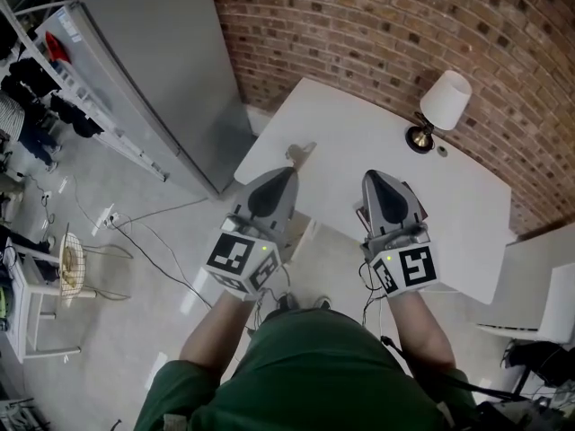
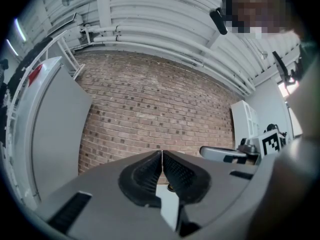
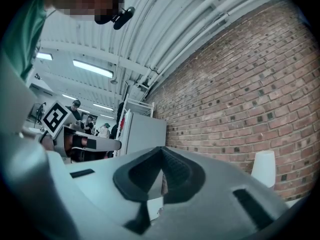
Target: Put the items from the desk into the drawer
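Note:
The white desk [image 1: 359, 133] stands against a brick wall. On its left part lies a small tan item [image 1: 301, 151]. A flat red-edged item [image 1: 361, 214] at the near edge peeks out from under my right gripper. My left gripper [image 1: 286, 171] hovers over the desk's near left edge, jaws pressed together and empty. My right gripper [image 1: 373, 174] is held over the near edge further right, also shut with nothing in it. Both gripper views point upward at the wall: left gripper [image 2: 162, 155], right gripper [image 3: 161, 151]. I see no drawer.
A table lamp [image 1: 440, 106] with a white shade stands at the desk's back, a tiny dark object [image 1: 441, 151] beside its base. A tall grey cabinet [image 1: 162, 70] stands left of the desk. Cables [image 1: 153, 232] trail on the floor. A white chair [image 1: 548, 308] is at right.

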Demonstrator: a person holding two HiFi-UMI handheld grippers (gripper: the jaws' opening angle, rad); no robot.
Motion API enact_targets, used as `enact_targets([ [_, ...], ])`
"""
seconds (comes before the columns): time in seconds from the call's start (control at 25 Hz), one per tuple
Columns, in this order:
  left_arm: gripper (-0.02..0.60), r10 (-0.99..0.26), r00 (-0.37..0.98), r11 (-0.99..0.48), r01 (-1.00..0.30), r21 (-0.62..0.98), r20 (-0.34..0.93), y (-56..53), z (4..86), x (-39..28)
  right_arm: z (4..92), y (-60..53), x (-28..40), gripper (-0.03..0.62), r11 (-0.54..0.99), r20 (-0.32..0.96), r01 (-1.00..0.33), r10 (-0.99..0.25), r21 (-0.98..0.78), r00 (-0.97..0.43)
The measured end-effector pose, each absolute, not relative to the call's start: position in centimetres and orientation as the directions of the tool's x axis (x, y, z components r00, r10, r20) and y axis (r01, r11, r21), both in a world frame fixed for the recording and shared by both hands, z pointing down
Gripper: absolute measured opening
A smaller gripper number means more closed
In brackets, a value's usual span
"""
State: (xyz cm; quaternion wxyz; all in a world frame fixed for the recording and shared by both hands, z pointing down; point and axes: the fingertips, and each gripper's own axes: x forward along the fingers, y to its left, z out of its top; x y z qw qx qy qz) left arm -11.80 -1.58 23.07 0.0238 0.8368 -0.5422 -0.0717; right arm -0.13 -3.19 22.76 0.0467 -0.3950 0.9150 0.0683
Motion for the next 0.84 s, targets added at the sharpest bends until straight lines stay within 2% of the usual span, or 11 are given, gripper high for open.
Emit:
enact_targets([
  [0.84, 0.011, -0.924, 0.38, -0.382, -0.919, 0.097, -0.043, -1.4, 23.5, -10.6, 23.4, -3.2, 1.6, 0.003, 0.672, -0.143, -0.738, -0.725, 0.069, -0.674],
])
